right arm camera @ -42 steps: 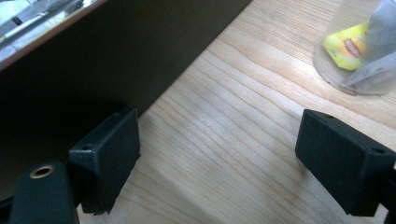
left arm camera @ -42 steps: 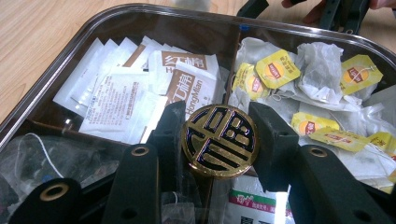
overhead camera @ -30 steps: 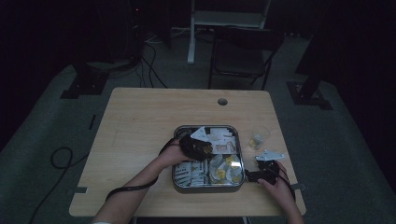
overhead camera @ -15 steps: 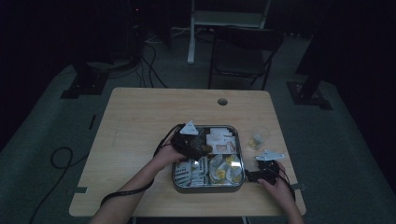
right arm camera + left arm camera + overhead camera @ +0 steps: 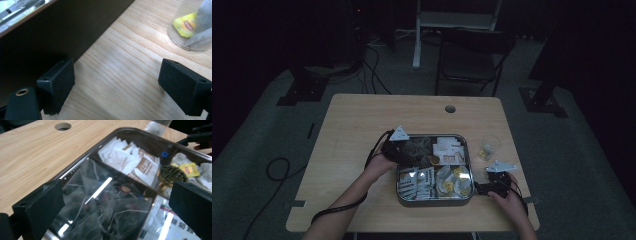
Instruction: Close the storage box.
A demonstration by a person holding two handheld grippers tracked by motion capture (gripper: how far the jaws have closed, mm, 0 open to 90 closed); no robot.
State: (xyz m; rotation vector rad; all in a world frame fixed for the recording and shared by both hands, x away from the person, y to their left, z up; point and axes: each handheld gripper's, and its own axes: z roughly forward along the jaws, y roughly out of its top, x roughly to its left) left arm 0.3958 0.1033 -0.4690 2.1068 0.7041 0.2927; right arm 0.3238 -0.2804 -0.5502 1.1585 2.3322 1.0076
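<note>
A metal tray [image 5: 435, 202] sits near the table's front, split into compartments of tea things. My left gripper [image 5: 401, 149] is at the tray's left rim, open, with nothing between its jaws. In the left gripper view the left gripper [image 5: 117, 195] looks down on mesh tea bags [image 5: 100, 205] under a clear film, with white sachets [image 5: 125, 160] beyond them. My right gripper [image 5: 493, 181] rests open on the wood just right of the tray. In the right gripper view the right gripper [image 5: 117, 75] has bare table between its jaws, beside the tray's dark wall [image 5: 50, 32].
A clear plastic cup [image 5: 488, 146] holding a yellow-tagged tea bag [image 5: 186, 25] stands right of the tray, ahead of my right gripper. A yellow tag [image 5: 191, 168] lies in the tray's far compartment. A cable hole [image 5: 450, 108] is at the table's back; a chair [image 5: 472, 60] stands behind.
My left gripper has drawn back leftward from over the tray's middle to its left rim. The right gripper has stayed put.
</note>
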